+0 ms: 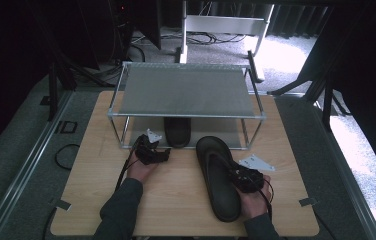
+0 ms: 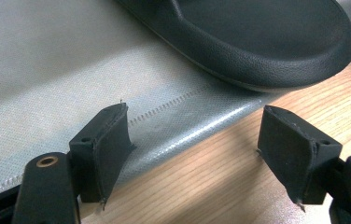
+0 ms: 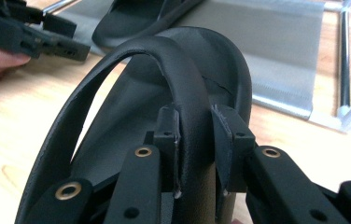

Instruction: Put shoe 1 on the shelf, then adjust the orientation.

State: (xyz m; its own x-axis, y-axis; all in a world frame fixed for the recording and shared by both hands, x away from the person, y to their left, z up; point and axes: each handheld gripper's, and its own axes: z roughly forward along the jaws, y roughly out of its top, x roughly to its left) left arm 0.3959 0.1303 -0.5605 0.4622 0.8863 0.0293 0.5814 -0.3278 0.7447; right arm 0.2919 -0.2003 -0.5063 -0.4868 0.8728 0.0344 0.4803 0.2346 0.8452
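A black flip-flop sandal (image 1: 217, 175) lies on the wooden table, toe pointing toward the rack. My right gripper (image 1: 236, 176) is shut on the sandal's strap (image 3: 190, 100), pads clamped on both sides of it. A second black sandal (image 1: 177, 131) sits on the lower shelf of the rack, its heel (image 2: 257, 42) jutting over the shelf's front edge. My left gripper (image 1: 167, 154) is open just in front of that heel, jaws wide apart with nothing between them (image 2: 194, 144).
A two-tier metal rack (image 1: 186, 90) with grey fabric shelves stands at the table's far side. The lower shelf (image 2: 47, 70) lies almost on the table. Bare wood (image 1: 91, 185) stretches to the front left. Cables trail on the floor beyond.
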